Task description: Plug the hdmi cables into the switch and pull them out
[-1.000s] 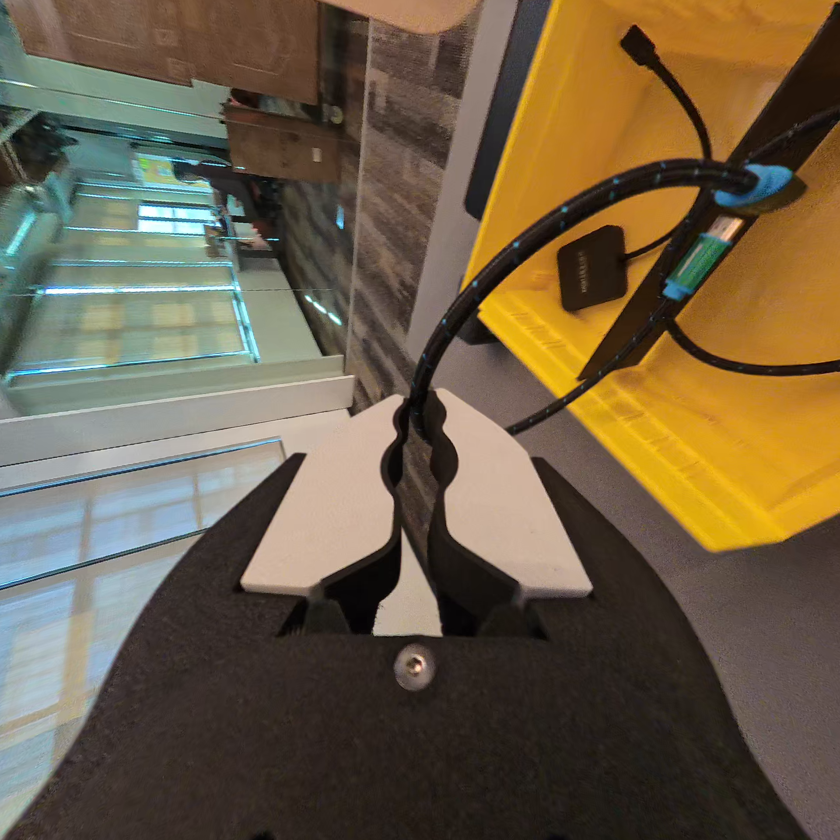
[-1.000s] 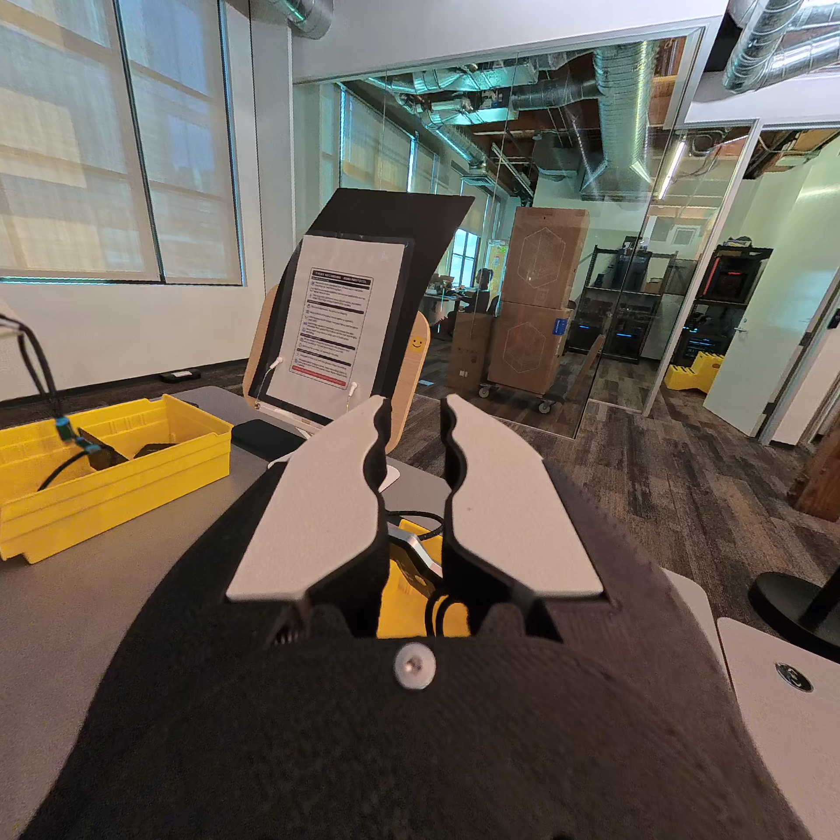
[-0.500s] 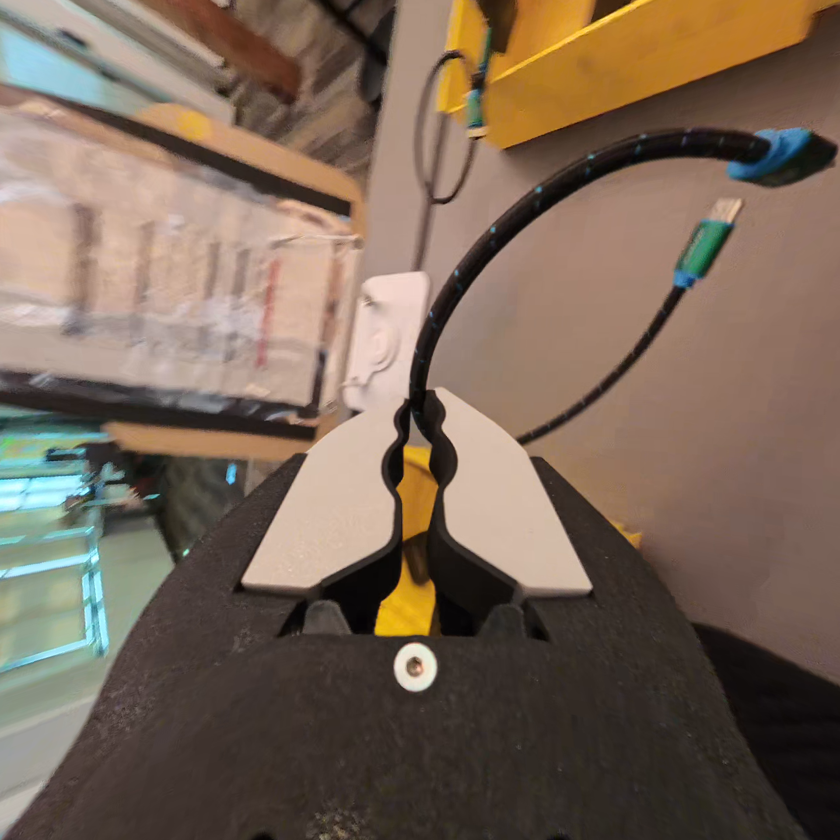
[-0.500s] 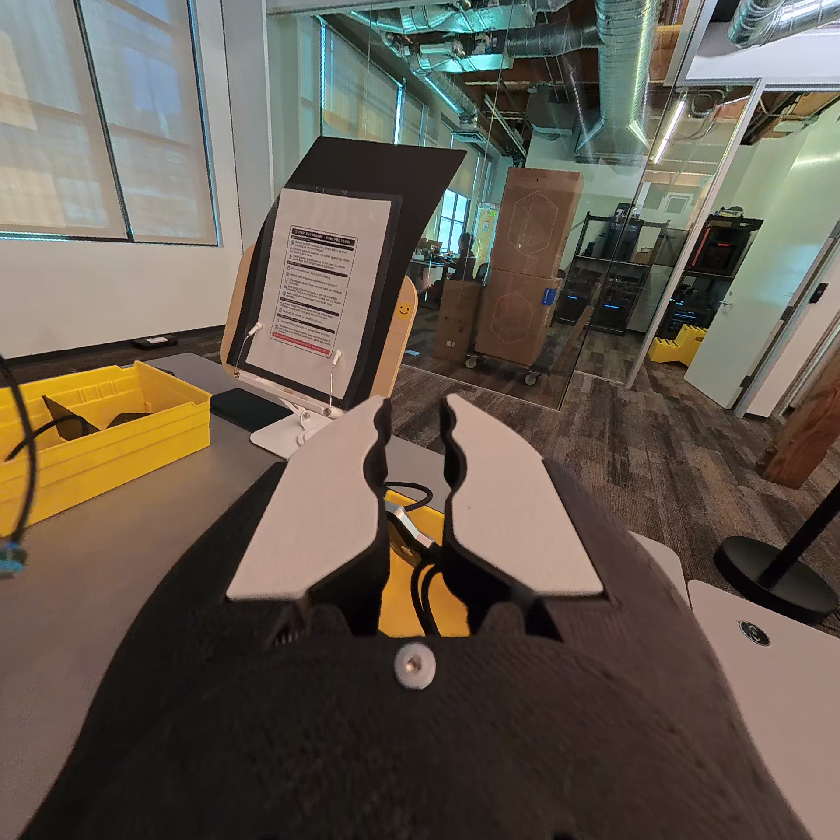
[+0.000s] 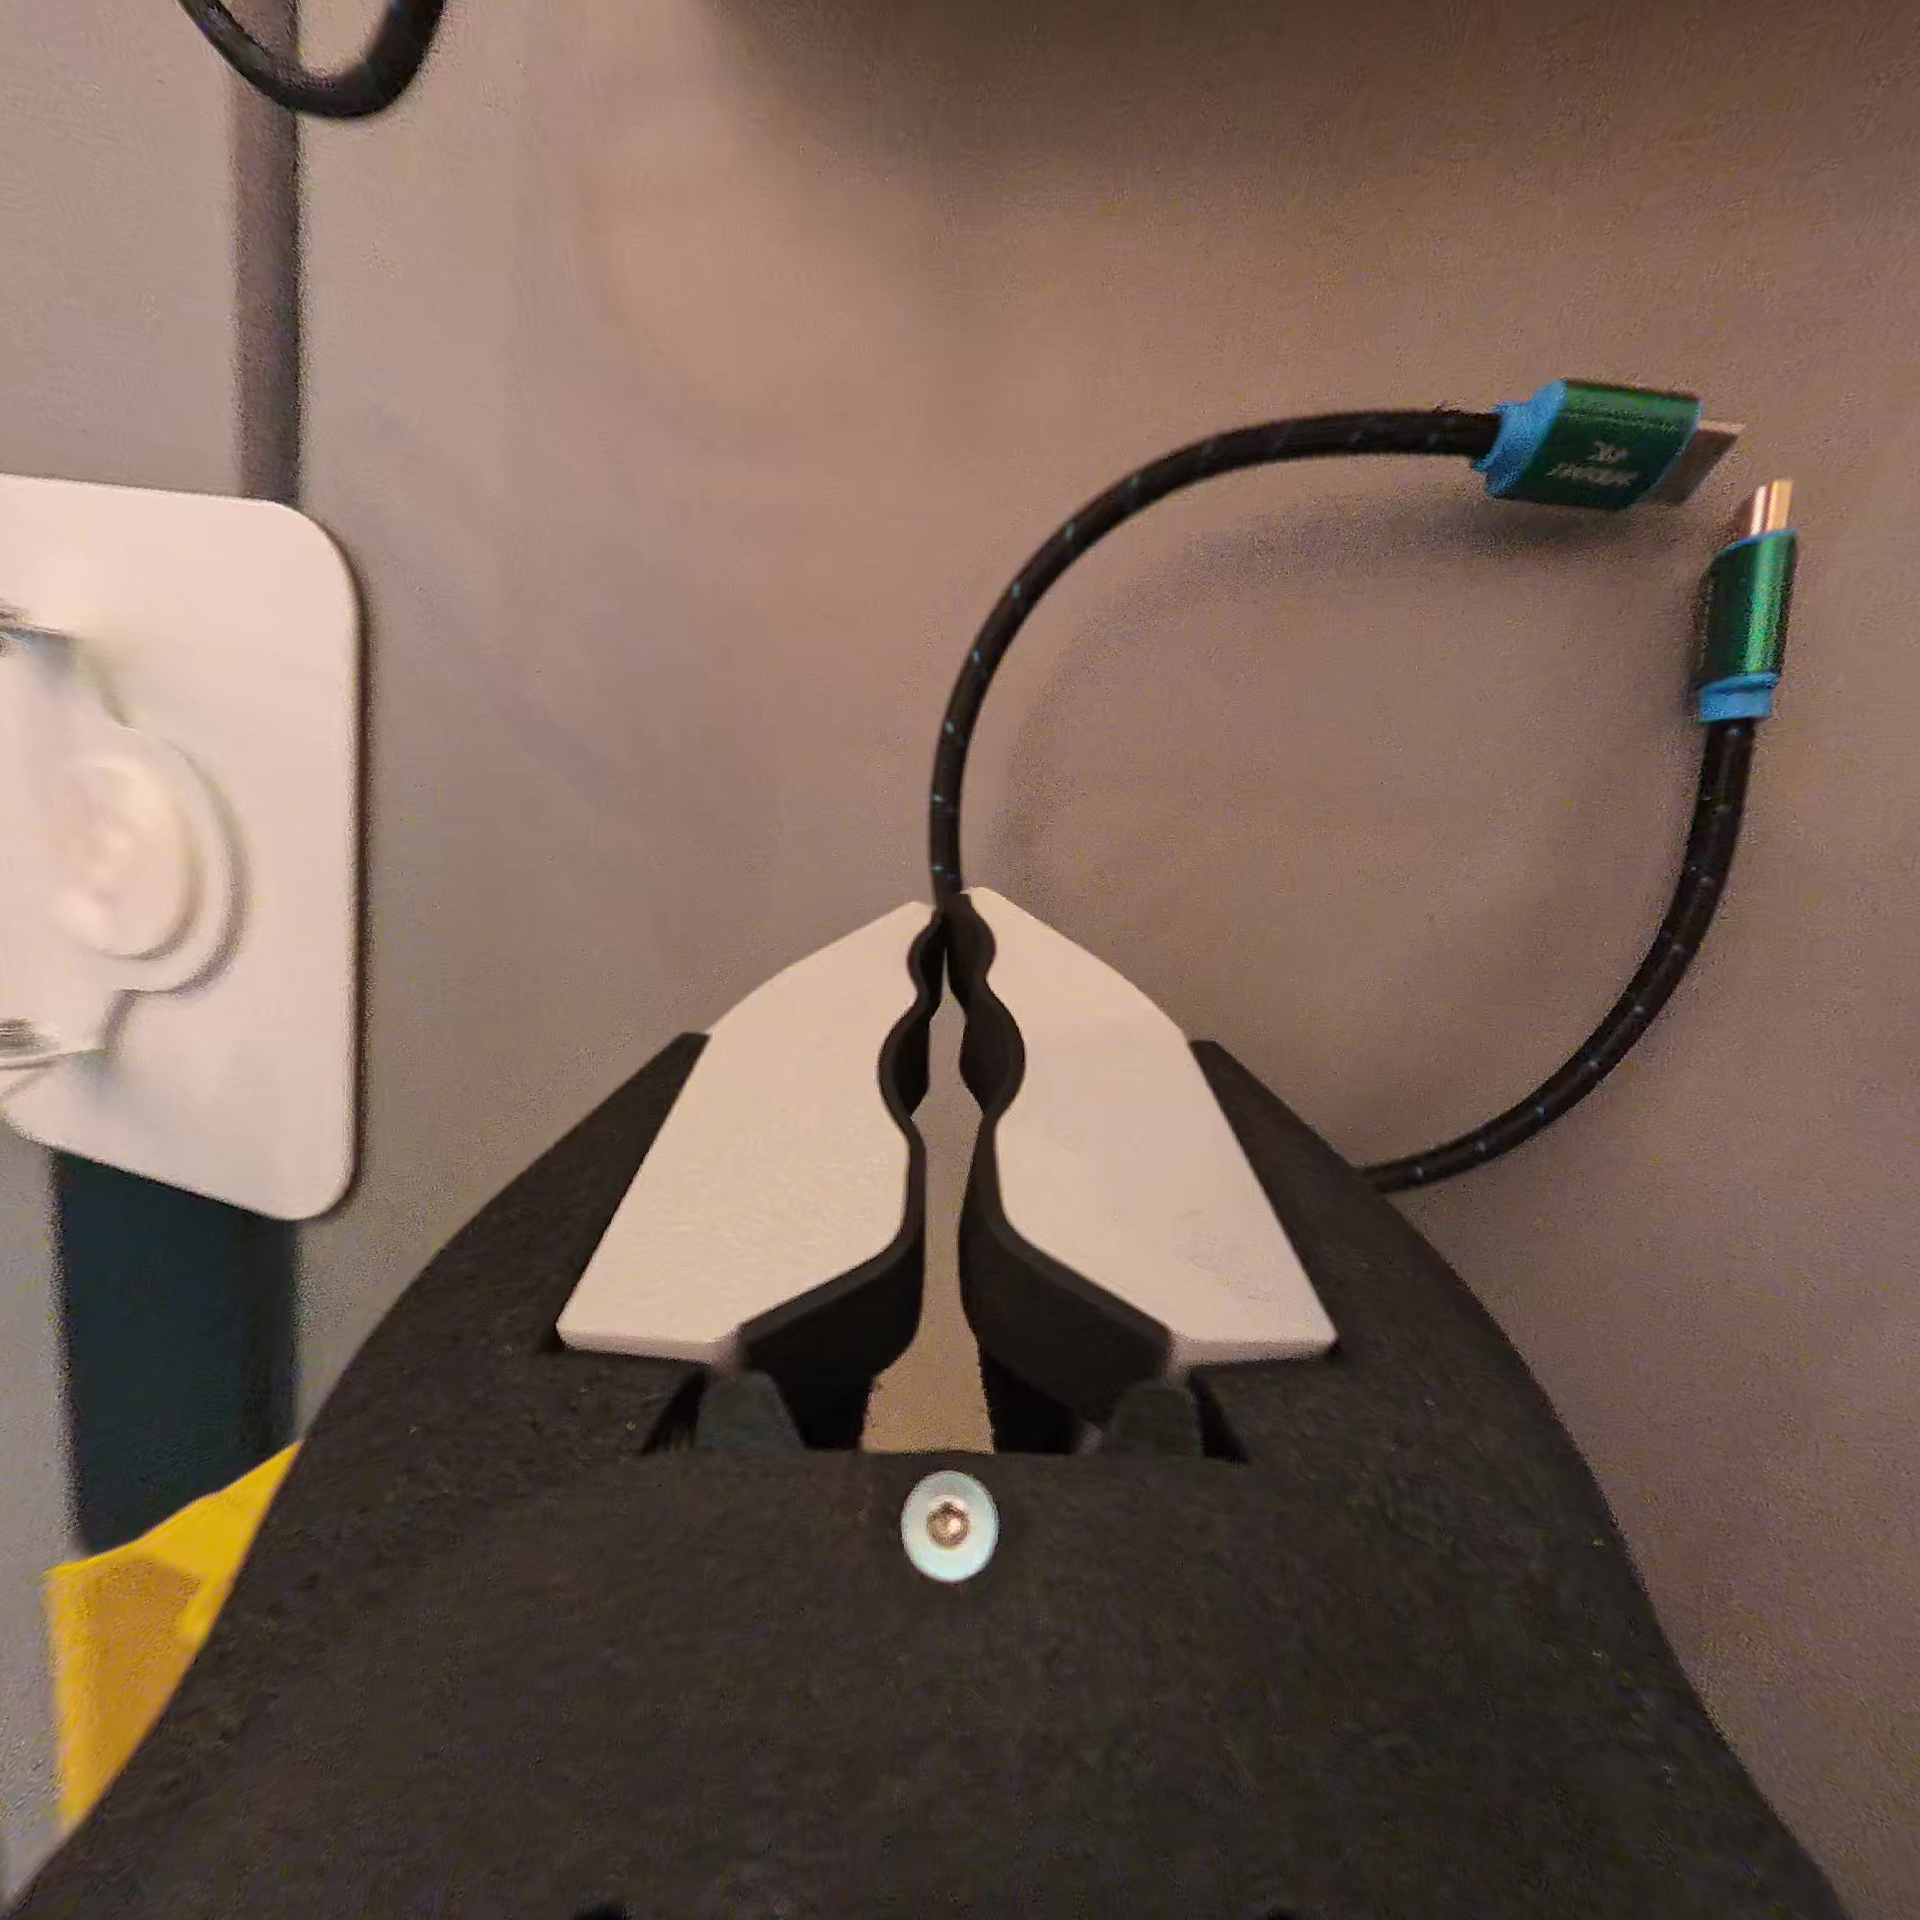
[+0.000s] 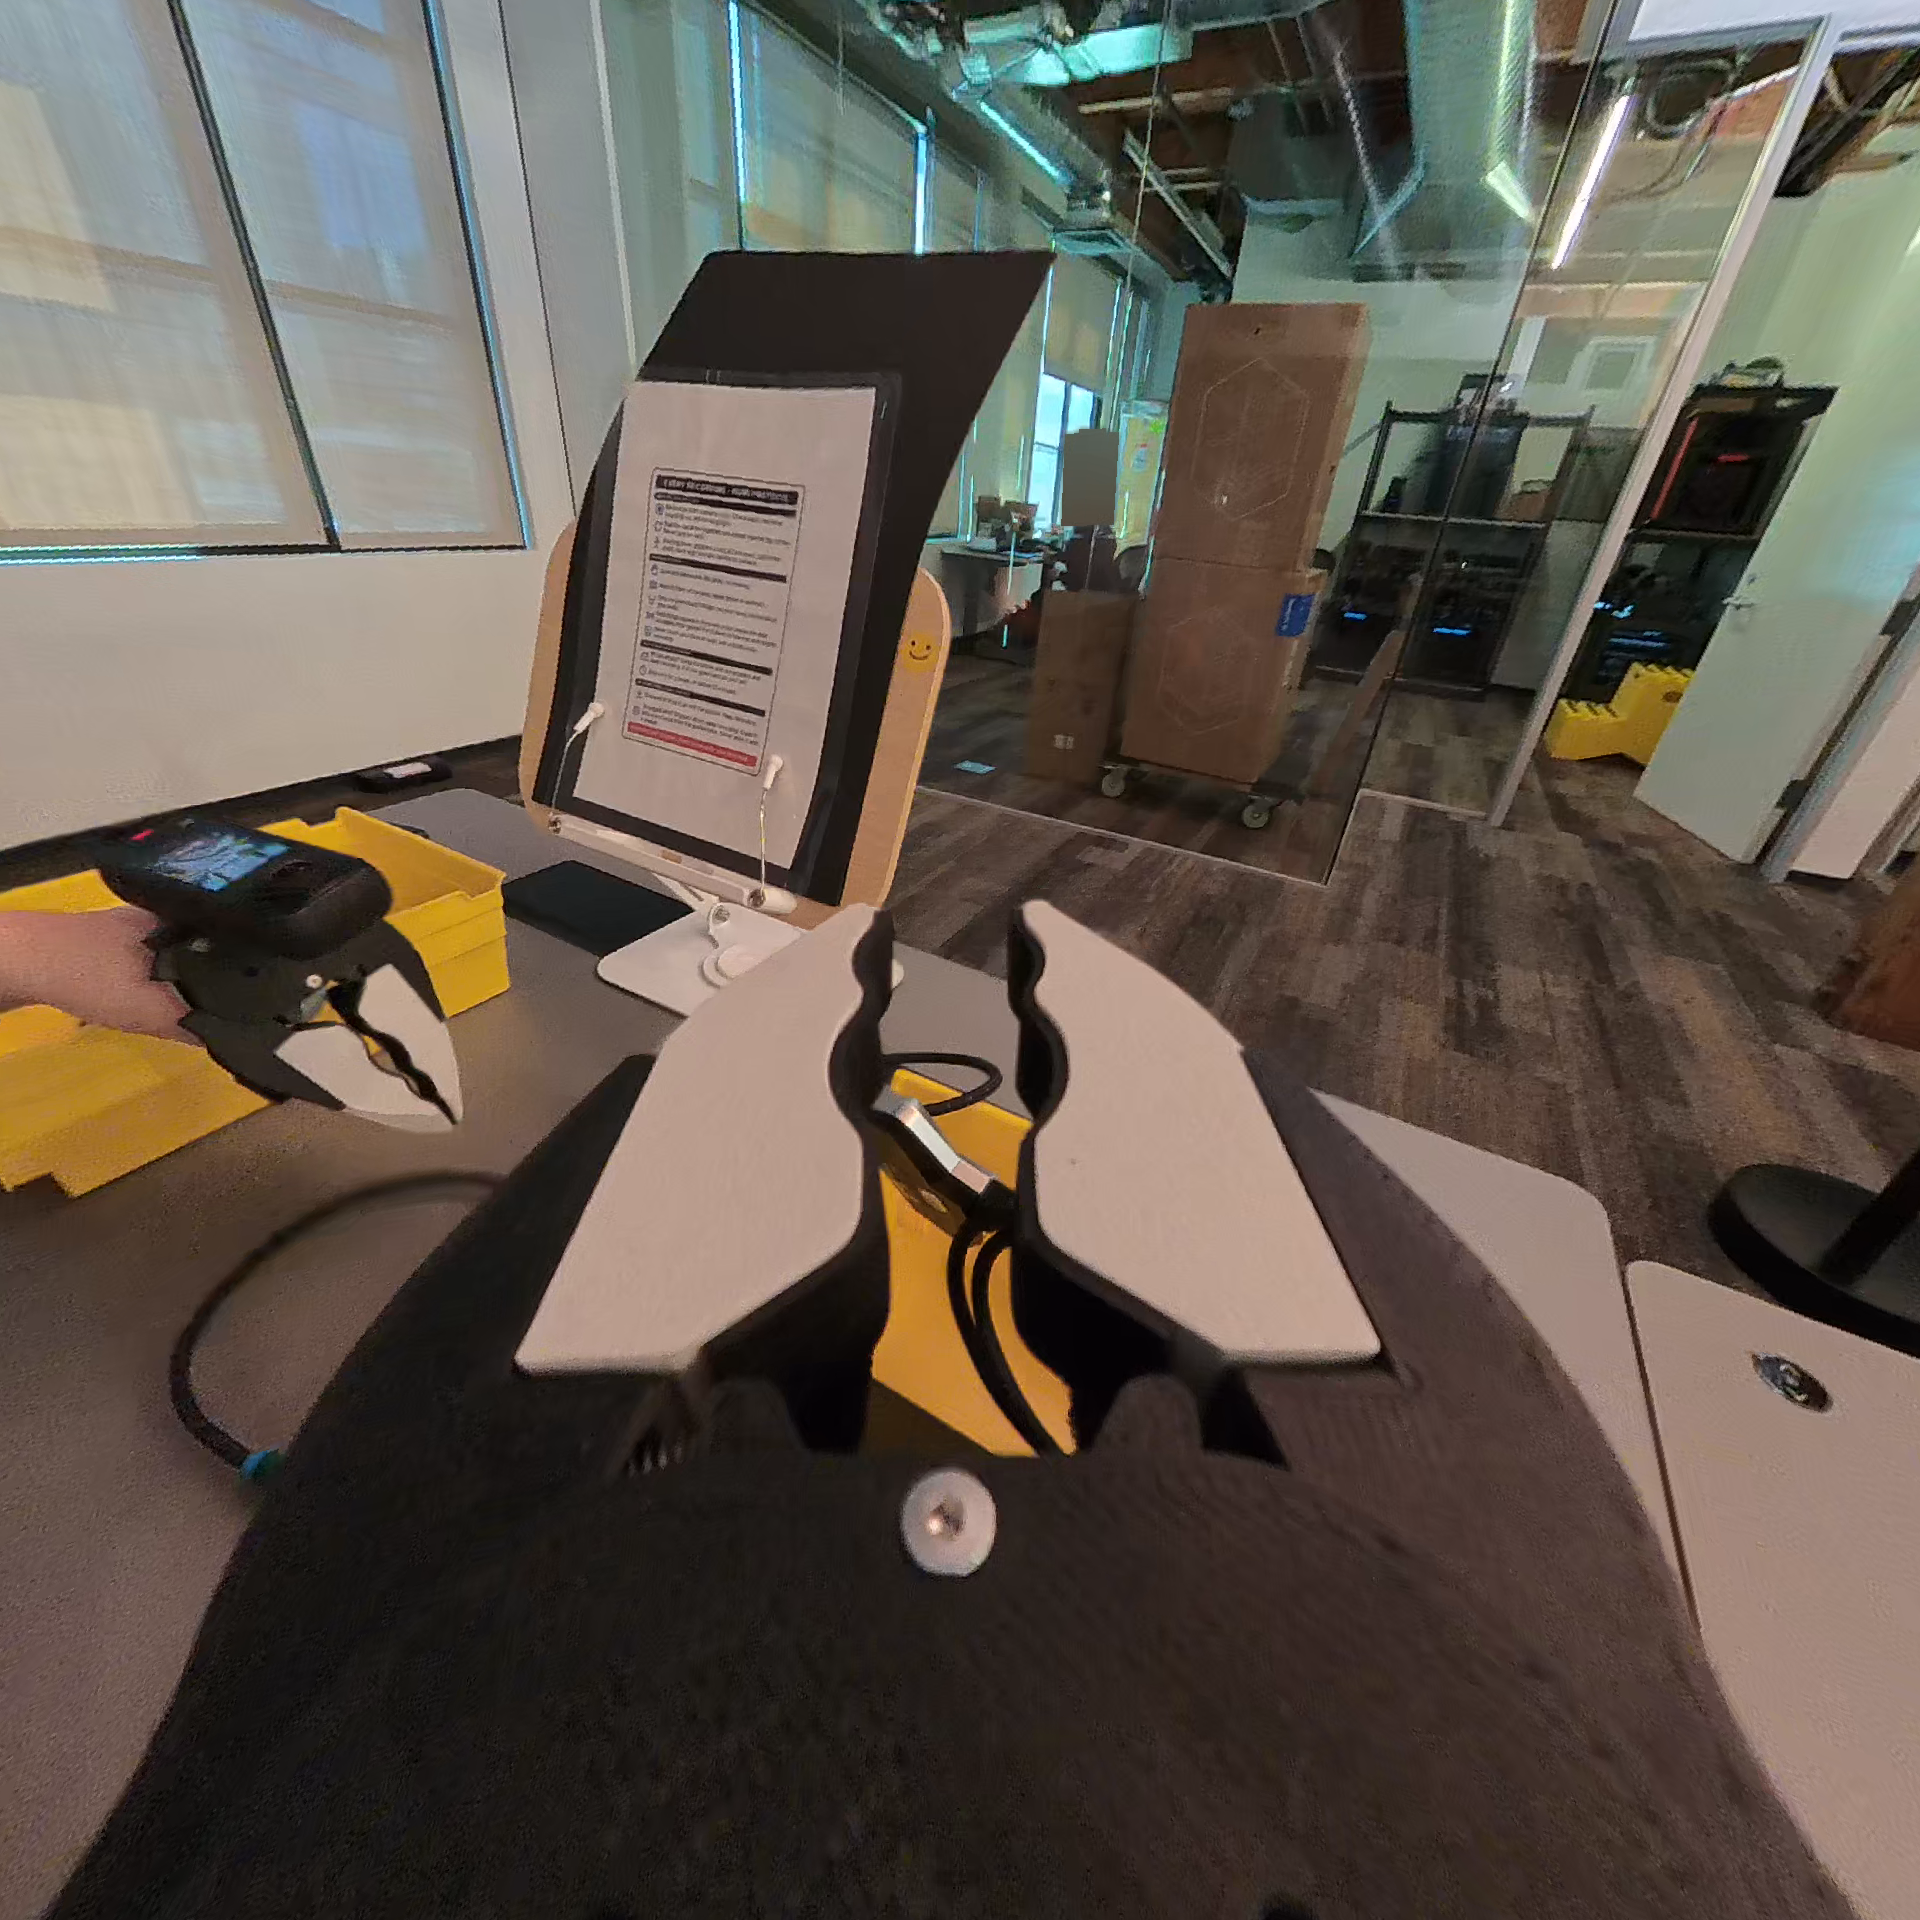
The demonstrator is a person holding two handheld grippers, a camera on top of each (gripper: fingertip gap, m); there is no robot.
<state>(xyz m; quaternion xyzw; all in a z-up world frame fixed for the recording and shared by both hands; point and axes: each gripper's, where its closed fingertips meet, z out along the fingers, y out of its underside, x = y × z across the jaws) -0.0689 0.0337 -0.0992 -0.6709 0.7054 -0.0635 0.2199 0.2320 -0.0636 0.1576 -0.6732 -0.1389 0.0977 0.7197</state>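
Note:
My left gripper [image 5: 945,920] is shut on the middle of a short black braided HDMI cable [image 5: 971,707], pinched at the fingertips. The cable curls right to two green plugs with blue collars, the first plug [image 5: 1590,457] above the second plug [image 5: 1745,623], low over the grey table [image 5: 1143,260]. In the right wrist view the left gripper [image 6: 416,1081] points down at the table, with the cable [image 6: 208,1330] looping below it. My right gripper [image 6: 951,925] is open and empty above a yellow bin [image 6: 935,1351] that holds a silver-edged device [image 6: 925,1143] and black cables.
A second yellow bin [image 6: 447,914] stands at the table's left. A document stand [image 6: 727,623] on a white base [image 5: 208,831] stands at the back. Another black cable [image 5: 312,73] lies farther off. A person's hand [image 6: 83,977] holds the left gripper. My right fingertips sit around 40 centimetres from my left ones.
My left gripper has carried the cable away from the left yellow bin and turned down towards the grey table. My right gripper has stayed open over its bin, drifting slightly.

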